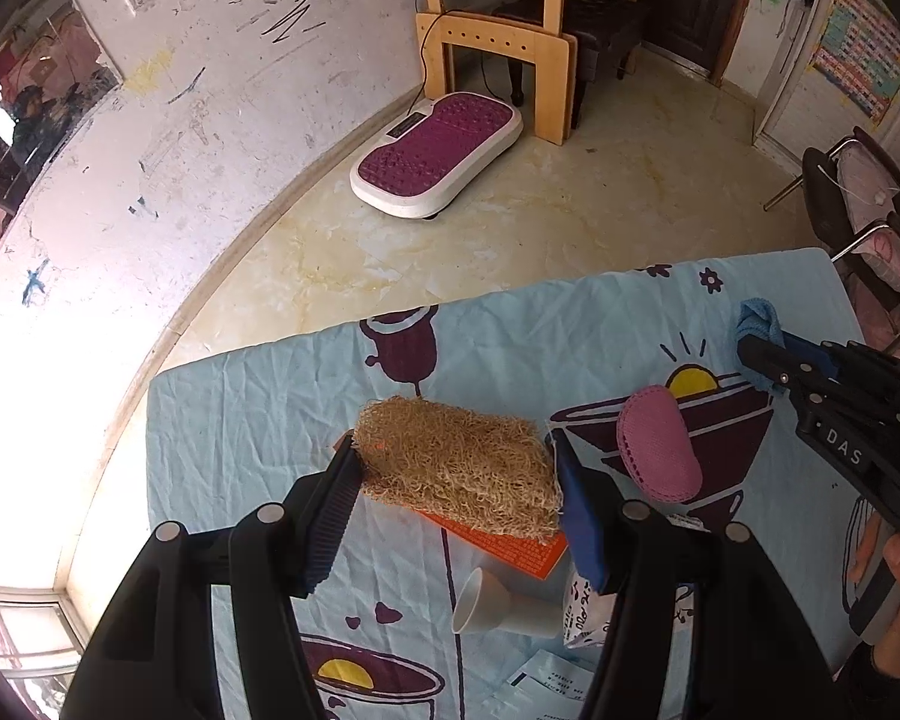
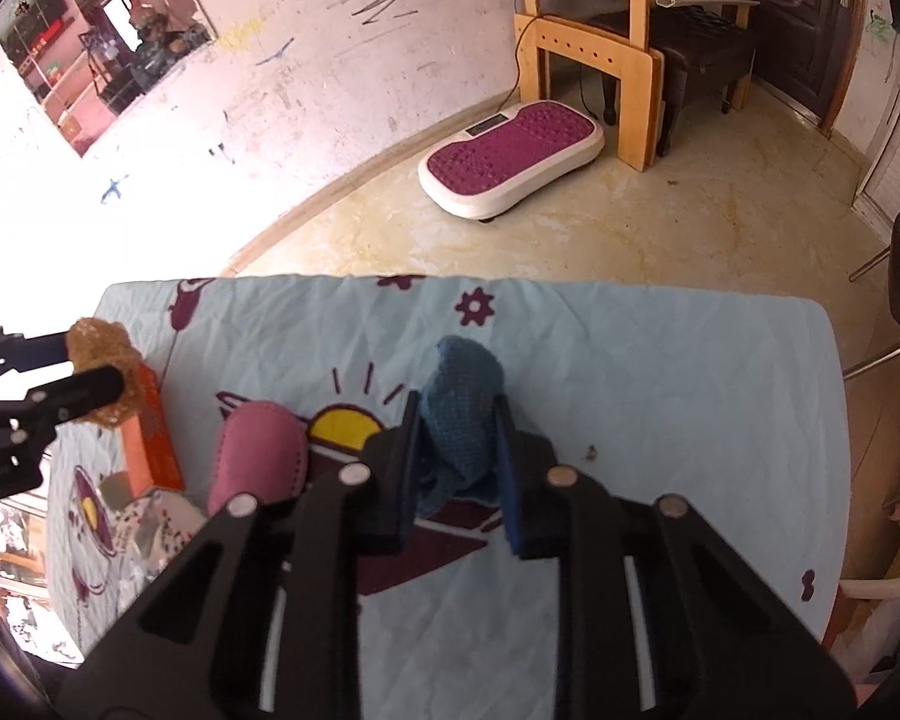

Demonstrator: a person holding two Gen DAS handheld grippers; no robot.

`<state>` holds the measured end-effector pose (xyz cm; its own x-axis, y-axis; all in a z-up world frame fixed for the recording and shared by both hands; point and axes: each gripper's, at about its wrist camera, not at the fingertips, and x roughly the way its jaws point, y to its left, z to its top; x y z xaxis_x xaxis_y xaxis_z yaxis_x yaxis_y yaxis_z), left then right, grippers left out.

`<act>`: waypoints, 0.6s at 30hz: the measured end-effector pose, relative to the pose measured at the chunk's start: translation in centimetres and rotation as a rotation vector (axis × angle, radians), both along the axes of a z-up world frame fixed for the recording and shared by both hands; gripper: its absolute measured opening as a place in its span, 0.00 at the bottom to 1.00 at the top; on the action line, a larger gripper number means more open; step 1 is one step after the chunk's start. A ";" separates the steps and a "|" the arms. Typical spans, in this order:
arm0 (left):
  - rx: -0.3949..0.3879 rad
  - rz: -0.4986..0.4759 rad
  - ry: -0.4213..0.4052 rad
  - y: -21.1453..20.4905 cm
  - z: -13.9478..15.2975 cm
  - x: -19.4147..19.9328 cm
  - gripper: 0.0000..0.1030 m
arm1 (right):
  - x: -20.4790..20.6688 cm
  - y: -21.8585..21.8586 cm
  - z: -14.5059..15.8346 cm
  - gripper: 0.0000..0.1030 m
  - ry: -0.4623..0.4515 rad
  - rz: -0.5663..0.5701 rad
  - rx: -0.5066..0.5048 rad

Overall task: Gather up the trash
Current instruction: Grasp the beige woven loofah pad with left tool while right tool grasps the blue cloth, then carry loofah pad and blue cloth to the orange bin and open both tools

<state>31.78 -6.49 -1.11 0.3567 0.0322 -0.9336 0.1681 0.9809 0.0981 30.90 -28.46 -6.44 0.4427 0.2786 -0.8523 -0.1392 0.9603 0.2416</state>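
Where the left gripper [image 1: 456,480] clamps the tan loofah pad [image 1: 459,468], the pad covers most of an orange packet [image 1: 510,546], and a white paper cup [image 1: 492,603] lies on its side, partly behind the right finger. The pad's long axis runs across the jaws. The right gripper [image 2: 459,450] is closed on a bunched blue cloth [image 2: 462,402], beside a pink pouch [image 2: 258,456]; bare tablecloth [image 2: 660,390] lies to the right

Black tongs [image 1: 456,504], blue ribbed pads (silver screws), "DAS" marking.
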 end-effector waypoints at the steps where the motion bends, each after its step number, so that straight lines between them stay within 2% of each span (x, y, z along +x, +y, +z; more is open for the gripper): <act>1: 0.006 0.000 -0.009 -0.1 0.3 -0.3 0.56 | -0.5 -0.3 0.4 0.20 -0.013 -0.004 0.014; 9: 0.042 -0.019 -0.081 -2.0 3.7 -3.9 0.56 | -6.4 -3.9 4.0 0.20 -0.101 -0.025 0.132; 13: 0.064 -0.065 -0.122 -4.8 5.0 -7.1 0.56 | -11.6 -7.7 5.1 0.20 -0.151 -0.067 0.145; 18: 0.097 -0.144 -0.156 -9.0 5.0 -12.2 0.56 | -19.4 -14.1 5.0 0.20 -0.193 -0.161 0.137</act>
